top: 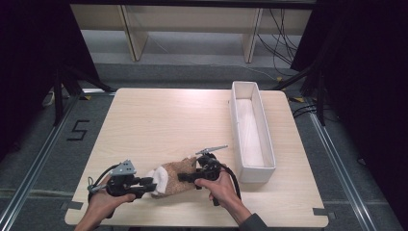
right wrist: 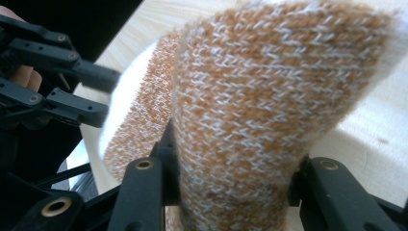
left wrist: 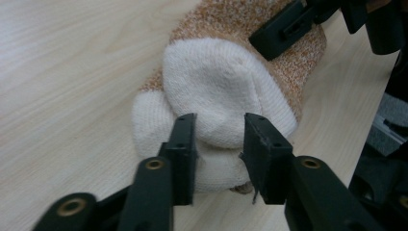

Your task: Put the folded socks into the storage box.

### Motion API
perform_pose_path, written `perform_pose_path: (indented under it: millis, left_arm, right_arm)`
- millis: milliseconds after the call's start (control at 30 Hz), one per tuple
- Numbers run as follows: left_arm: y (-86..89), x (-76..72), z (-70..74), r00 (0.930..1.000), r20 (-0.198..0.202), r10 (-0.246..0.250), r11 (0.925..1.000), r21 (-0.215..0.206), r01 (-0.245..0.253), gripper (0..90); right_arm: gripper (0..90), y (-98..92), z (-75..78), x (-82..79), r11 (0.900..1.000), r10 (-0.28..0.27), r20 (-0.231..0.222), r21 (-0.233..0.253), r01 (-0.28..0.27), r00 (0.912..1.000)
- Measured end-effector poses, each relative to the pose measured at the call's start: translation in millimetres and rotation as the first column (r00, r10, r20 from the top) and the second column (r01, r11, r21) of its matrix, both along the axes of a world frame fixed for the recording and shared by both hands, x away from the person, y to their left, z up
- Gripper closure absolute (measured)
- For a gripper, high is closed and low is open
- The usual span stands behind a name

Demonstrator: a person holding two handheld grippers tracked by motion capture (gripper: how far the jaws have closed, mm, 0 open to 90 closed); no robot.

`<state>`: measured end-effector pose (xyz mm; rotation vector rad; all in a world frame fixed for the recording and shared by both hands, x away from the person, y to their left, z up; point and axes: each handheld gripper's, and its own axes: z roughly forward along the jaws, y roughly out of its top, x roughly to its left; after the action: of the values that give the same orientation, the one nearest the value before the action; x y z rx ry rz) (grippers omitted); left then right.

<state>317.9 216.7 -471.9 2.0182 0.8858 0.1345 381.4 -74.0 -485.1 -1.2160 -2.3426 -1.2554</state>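
left gripper (top: 153,184) has its jaws set either side of the white toe end of the sock (top: 169,179), pads touching the knit and pinching a fold, so it reads as gripping the toe. right gripper (top: 186,176) is clamped on the orange-speckled cuff end, fabric bunched between its jaws in the right gripper view (right wrist: 231,144). sock lies on the table (top: 159,120) near the front edge, between the two hands, partly doubled over itself.

step in hand looks like folding or straightening the sock. to do it well: keep both pinches firm, lift slightly so the knit doesn't drag on the wood, move the ends evenly so the fold stays square, no twisting.

edges: front table edge is close under both hands, so work away from it. white bin (top: 252,130) stands just beside the right gripper on its right, open top, nothing seen inside; watch the cable (top: 234,179) near its wall. wide bare tabletop ahead and to the left.
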Motion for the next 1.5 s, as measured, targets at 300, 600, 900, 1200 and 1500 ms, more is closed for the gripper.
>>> perform_pose_path:
  millis: [300,600,900,1200,1500]
  left_arm:
    - [6.6,-22.3,2.8,0.9997,-0.014,0.02,0.9998,0.005,-0.02,43.1]
    - [0.7,-22.4,-6.5,0.9972,-0.075,-0.009,0.997,0.075,0.015,38.8]
    - [2.8,-19.6,-12.1,0.9946,-0.102,-0.016,0.996,0.086,0.025,38.8]
    - [1.5,-18.8,-14.7,0.9934,-0.112,-0.024,0.9958,0.086,0.034,38.7]
    - [2.2,-17.9,-19.6,0.9912,-0.13,-0.023,0.9947,0.096,0.036,38.0]
  right_arm:
    - [58.6,2.8,41.0,3.5,0.997,0.059,0.082,-0.048,-0.055,0.9949]
    - [58.7,-9.7,106.6,20.8,0.982,0.105,0.13,-0.168,-0.082,0.986]
    - [58.5,-29.9,144.7,36.8,0.956,0.096,0.119,-0.286,-0.058,0.9882]
    - [58.5,-44.5,170.1,43.1,0.922,0.099,0.118,-0.384,-0.047,0.9881]
    - [58.5,-68.9,203.0,56.2,0.924,0.079,0.184,-0.381,-0.003,0.9797]
